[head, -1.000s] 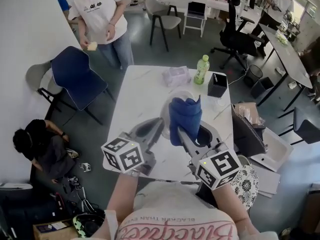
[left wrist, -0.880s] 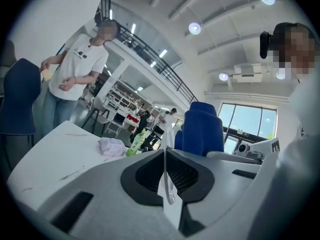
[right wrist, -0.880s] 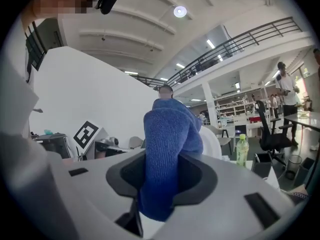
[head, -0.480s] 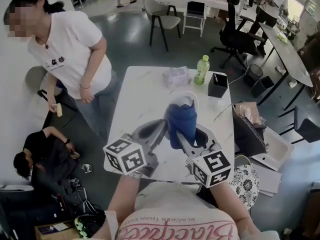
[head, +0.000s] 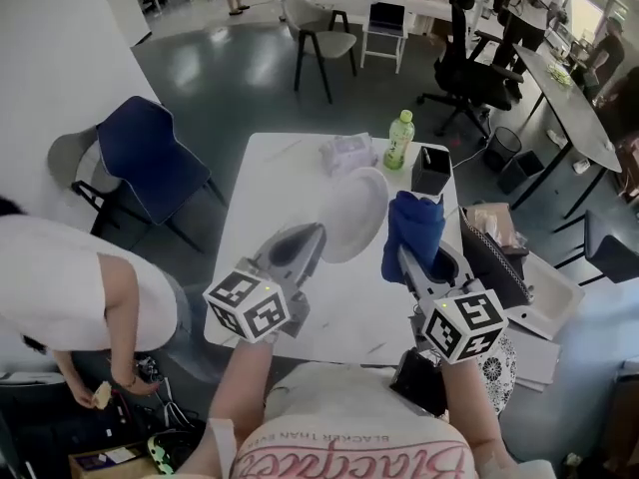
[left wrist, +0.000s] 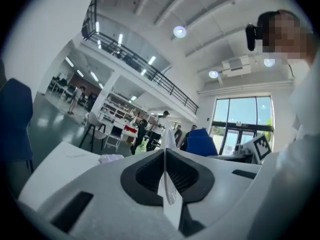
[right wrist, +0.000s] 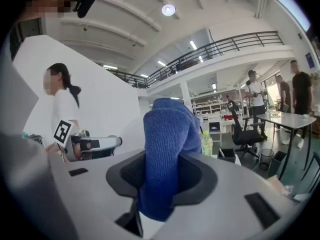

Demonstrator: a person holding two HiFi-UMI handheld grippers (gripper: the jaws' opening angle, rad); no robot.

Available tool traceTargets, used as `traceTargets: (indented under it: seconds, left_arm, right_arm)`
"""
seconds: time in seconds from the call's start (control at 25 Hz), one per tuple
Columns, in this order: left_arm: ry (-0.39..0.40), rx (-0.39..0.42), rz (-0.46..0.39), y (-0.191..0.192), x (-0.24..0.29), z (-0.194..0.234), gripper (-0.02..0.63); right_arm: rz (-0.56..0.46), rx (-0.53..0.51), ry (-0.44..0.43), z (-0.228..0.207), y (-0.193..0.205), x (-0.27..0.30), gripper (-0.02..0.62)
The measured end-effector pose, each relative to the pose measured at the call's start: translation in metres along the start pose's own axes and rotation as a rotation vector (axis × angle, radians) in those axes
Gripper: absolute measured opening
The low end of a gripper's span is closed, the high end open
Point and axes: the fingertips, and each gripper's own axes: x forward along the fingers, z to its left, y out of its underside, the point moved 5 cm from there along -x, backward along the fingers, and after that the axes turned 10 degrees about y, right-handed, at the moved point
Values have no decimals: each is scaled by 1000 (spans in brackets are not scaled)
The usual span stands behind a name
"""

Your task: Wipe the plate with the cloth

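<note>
The left gripper (head: 312, 239) pinched the plate (head: 351, 213) by its rim, on edge, seemingly presenting its face to the cloth (head: 414, 230) clamped in the right gripper (head: 407, 259) just beside.

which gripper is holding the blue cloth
The right gripper: its jaws clamp the blue cloth, while the left gripper pinches the rim of the white plate.

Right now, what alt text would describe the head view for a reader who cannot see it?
The left tool grips a white plate by its rim, tilted above a white table; the right tool holds a bunched blue cloth beside the plate.
</note>
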Motion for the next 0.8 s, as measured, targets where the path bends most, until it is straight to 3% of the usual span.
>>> traceTargets:
  seconds: [0.12, 0.44, 0.64, 0.8]
  left_arm:
    - [-43, 245, 26, -7, 1, 0, 12]
    - [-113, 1032, 149, -6, 8, -22, 12]
    - [-70, 1422, 232, 10, 14, -36, 12]
    - [-7, 1665, 288, 23, 14, -42, 12]
  right_arm:
    - [-65, -12, -17, -4, -25, -6, 126]
    - [-151, -66, -126, 2, -70, -15, 126]
    - [-140, -229, -250, 33, -90, -6, 126]
    - [-73, -441, -365, 63, -104, 17, 126]
